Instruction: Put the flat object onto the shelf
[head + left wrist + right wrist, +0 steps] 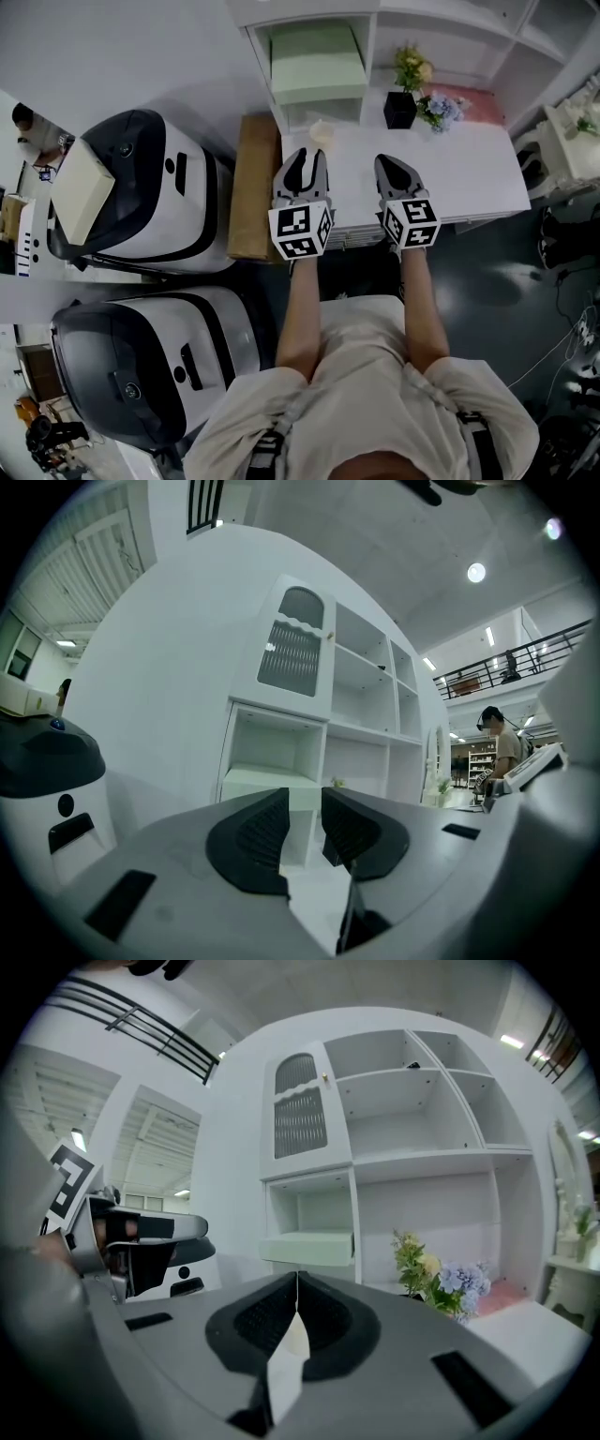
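Both my tongs hang empty over the near edge of the white worktop (469, 169). The flat object (316, 61), a pale green slab, lies level in the lowest left compartment of the shelf (372, 47), which rises from the worktop's far edge. From how it lies, the job looks done. It fills the compartment floor with its front face about flush with the opening, so I judge it needs no further push.

The left tongs (305, 164) are released. A narrow gap shows between the ribbed pads and nothing sits in it, only the worktop below. The right tongs (396, 171) are clenched tip to tip on nothing. Both point at the shelf, side by side and apart from each other, well short of the slab. I take that for a rest pose, kept low and back so neither tip can nudge anything.

A black flower pot (400, 110) stands near the far edge, right of the slab's compartment and clear of its opening. A small cream thing (322, 133) sits just ahead of the left tongs, and I cannot tell what it is. A brown cardboard box (255, 187) stands against the worktop's left edge.
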Demonstrator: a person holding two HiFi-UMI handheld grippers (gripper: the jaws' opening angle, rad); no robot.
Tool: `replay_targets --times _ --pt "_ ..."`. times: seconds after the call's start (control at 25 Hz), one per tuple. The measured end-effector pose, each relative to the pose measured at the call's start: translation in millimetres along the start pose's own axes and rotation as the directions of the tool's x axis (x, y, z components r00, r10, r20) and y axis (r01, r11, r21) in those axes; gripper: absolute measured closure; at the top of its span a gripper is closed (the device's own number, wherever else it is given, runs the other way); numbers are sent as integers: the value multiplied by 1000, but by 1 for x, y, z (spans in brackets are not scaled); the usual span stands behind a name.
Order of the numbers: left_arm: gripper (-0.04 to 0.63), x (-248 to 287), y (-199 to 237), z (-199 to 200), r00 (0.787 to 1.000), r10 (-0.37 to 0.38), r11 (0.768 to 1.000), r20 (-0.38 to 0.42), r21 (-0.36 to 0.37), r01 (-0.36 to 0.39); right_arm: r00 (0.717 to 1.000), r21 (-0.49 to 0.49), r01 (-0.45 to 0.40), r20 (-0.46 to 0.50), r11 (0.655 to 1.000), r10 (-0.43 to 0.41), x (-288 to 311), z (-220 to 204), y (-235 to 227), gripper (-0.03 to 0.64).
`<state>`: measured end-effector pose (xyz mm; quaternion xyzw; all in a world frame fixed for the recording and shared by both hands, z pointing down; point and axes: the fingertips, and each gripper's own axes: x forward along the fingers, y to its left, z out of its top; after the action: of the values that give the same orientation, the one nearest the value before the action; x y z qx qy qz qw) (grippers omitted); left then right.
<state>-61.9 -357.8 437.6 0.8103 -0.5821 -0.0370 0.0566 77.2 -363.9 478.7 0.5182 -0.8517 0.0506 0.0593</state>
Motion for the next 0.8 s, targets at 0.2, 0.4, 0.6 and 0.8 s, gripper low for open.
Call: replay_targets --times 0.2,0.4,0.6,0.8 --pt "554 0 2 3 1000 5 1000 10 8 -5 1000 -5 -10 11 1000 11 5 8 3 548" --pt "582 -2 6 7 1000 17 1000 13 23 -17 999 -12 -50 7 999 50 14 11 16 548" --pt "584 -3 3 5 1000 20 999 2 26 -20 997 -26 -76 -1 997 76 16 11 24 548" --pt "585 -6 2 3 1000 -2 1000 1 15 2 996 -28 -88 -6 996 88 16 8 30 548"
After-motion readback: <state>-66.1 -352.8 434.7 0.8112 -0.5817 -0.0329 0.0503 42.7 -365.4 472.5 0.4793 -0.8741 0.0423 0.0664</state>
